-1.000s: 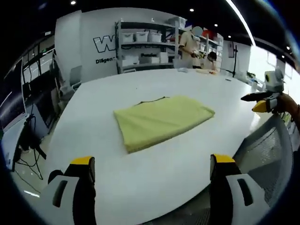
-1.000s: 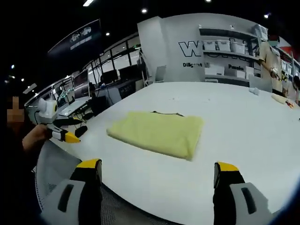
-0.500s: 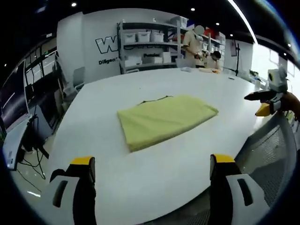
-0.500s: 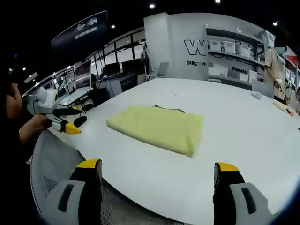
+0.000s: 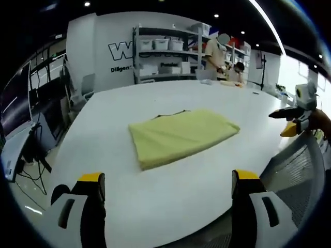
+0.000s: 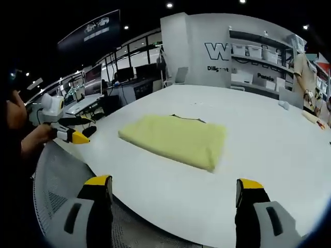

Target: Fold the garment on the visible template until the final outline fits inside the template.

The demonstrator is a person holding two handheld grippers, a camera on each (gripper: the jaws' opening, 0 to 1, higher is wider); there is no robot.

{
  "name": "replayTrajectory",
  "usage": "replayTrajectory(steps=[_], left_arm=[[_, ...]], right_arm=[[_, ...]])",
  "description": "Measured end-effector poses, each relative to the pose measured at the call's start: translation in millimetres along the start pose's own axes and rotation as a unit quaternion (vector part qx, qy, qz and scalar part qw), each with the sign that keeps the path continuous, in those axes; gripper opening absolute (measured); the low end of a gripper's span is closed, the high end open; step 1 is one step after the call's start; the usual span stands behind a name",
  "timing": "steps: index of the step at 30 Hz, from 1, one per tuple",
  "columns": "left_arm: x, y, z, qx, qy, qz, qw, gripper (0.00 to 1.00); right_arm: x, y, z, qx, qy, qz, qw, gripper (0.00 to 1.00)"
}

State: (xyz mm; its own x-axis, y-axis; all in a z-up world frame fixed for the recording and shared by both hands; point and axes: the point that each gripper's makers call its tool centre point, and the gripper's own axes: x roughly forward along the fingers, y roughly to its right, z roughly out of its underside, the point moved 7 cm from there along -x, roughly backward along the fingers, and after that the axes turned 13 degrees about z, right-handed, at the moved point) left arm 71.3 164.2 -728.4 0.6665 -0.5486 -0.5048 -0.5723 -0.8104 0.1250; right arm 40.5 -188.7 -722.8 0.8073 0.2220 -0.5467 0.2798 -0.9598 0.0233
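Lying folded into a compact rectangle, the yellow garment (image 5: pixel 182 135) rests on the white surface (image 5: pixel 119 181), toward its middle and well back from the near edge. A thin dark line (image 5: pixel 173 113), too fine to identify, peeks out along the garment's far edge. The left gripper (image 5: pixel 168 206) hangs over the near edge of the surface with its yellow-tipped jaws spread wide and nothing between them. The right gripper (image 6: pixel 175 209) is likewise open and empty, clear of the garment (image 6: pixel 177 139). In the right gripper view the left gripper (image 6: pixel 77 130) appears at the left, held in a person's hand (image 6: pixel 35 142) off the surface's edge, above a grey mesh chair back (image 6: pixel 57 181). In the left gripper view the right gripper (image 5: pixel 289 121) sits beyond the right edge of the surface. Behind the surface stand shelves (image 5: pixel 165 54) with storage bins, a wall with lettering (image 5: pixel 121 51), and two people (image 5: pixel 217 51) at the far end. Nothing lies between either gripper and the garment.
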Motion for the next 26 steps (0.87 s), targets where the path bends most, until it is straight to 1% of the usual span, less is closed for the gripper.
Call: replayTrajectory(steps=[5, 12, 16, 26], left_arm=[[0.1, 1.1, 0.2, 0.002, 0.000, 0.001, 1.0000, 0.99], [0.7, 1.6, 1.5, 0.003, -0.006, -0.001, 1.0000, 0.99], [-0.1, 1.7, 0.9, 0.004, -0.002, 0.000, 1.0000, 0.99], [0.9, 1.2, 2.3, 0.005, -0.009, -0.004, 0.9999, 0.99]], right_arm=[[0.2, -0.3, 0.6, -0.002, -0.002, 0.002, 1.0000, 0.99], [0.4, 0.5, 0.9, 0.000, -0.003, 0.005, 1.0000, 0.99], [0.6, 0.3, 1.2, -0.002, -0.004, 0.005, 1.0000, 0.99], [0.9, 0.3, 1.6, 0.000, -0.006, 0.004, 1.0000, 0.99]])
